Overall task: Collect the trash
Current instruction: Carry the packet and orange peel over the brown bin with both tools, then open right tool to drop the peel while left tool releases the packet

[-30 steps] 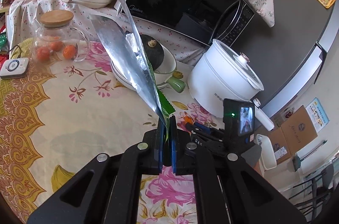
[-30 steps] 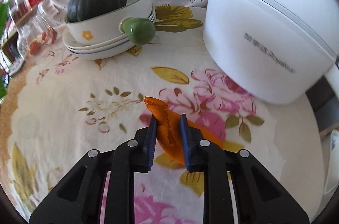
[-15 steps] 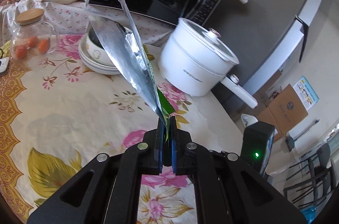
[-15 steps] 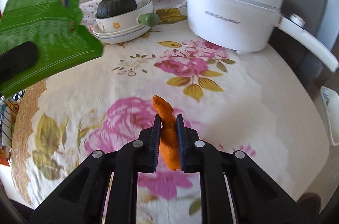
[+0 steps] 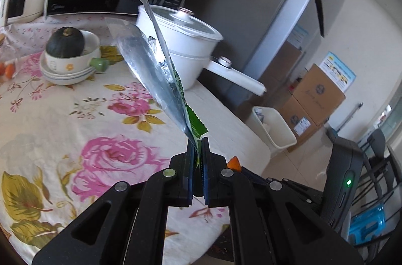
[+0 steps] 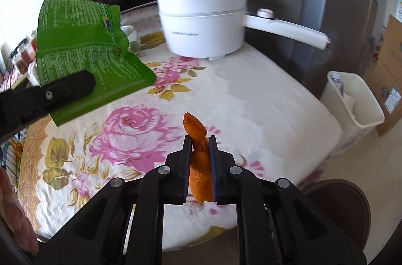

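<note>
Each black tool (image 5: 198,147) has blue-padded fingers (image 6: 186,159), silver screws and triangular cut-outs.

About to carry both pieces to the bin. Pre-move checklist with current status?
1. Left gripper shut on the green wrapper: ok.
2. Right gripper shut on the orange peel: ok.
3. Both pieces lifted clear of the tablecloth: ok.
4. White bin in view on the floor past the table edge: ok.
5. Room left in the bin: cannot tell; some trash already inside.
6. White pot handle juts out toward the bin side; clearance on the way: cannot tell.
</note>
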Tool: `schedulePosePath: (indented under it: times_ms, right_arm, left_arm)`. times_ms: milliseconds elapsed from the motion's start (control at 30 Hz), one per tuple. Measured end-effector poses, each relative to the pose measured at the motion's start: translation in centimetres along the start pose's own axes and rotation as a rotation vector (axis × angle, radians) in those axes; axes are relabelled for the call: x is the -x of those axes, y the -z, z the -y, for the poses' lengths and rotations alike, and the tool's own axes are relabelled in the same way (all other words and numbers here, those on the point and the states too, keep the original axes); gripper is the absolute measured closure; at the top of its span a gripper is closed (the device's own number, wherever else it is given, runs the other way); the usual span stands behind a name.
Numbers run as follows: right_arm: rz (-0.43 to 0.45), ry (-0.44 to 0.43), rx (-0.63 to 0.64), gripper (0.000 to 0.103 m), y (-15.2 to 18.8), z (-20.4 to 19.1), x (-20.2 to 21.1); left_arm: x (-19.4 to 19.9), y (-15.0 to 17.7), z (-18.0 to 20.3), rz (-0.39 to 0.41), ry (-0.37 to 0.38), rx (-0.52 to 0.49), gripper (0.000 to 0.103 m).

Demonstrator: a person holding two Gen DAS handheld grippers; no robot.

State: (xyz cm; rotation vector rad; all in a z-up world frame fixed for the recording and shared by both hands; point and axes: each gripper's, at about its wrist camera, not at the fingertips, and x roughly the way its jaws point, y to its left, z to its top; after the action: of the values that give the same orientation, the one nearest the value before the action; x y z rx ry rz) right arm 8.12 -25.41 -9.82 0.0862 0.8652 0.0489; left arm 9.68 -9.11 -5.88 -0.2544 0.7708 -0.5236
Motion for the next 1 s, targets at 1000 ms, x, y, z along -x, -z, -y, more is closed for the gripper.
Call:
schedulePosePath:
  times_ms: [1000]
  right_arm:
    - [0.035, 0.381, -0.377, 0.089, 7.9, 17.5, 8.9]
  left_arm:
    - [-7.5, 9.5, 18.4, -0.206, 0.248, -0.325, 0.098]
